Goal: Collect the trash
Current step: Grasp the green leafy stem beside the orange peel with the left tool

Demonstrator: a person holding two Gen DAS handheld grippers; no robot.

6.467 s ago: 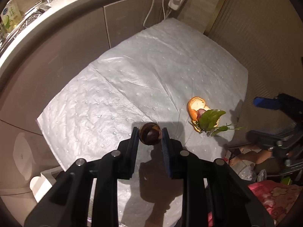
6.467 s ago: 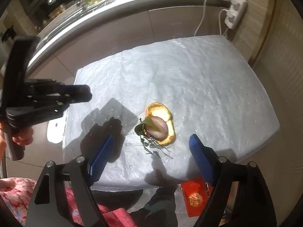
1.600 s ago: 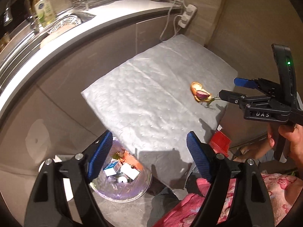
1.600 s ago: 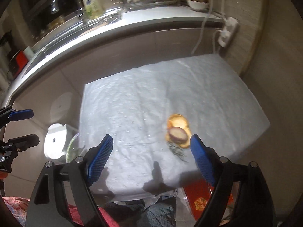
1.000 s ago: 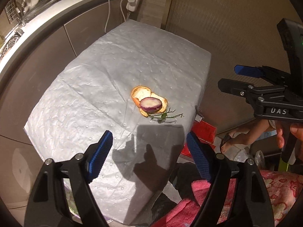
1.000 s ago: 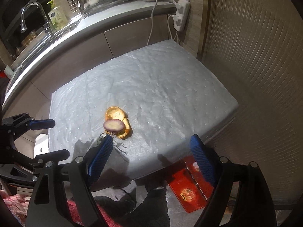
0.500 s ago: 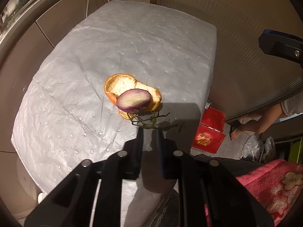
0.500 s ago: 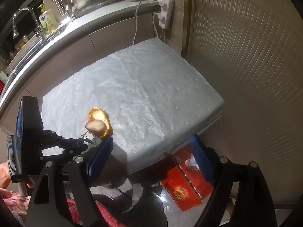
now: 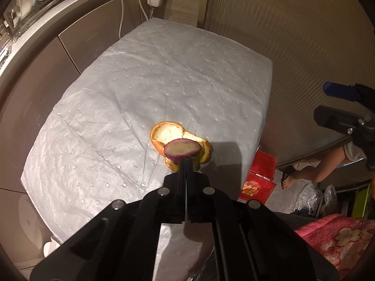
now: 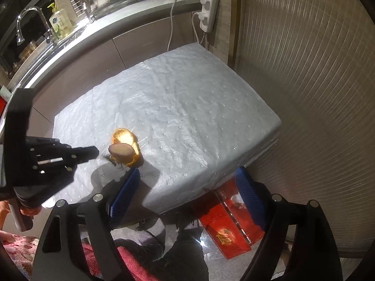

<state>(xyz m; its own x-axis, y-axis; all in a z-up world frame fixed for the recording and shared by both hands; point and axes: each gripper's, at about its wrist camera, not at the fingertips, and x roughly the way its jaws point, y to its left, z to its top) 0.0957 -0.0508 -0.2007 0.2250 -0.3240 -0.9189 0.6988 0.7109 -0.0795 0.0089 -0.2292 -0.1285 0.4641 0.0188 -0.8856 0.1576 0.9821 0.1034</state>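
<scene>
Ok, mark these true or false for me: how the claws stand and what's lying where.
1. The left claw is shut. True.
2. The right claw is shut on the orange peel. False: it is open, with nothing between its pads.
3. The onion slice lies on top of the orange peel. True.
4. The red box sits on the white pad. False: it is down on the floor beside it.

No legible text anywhere
</scene>
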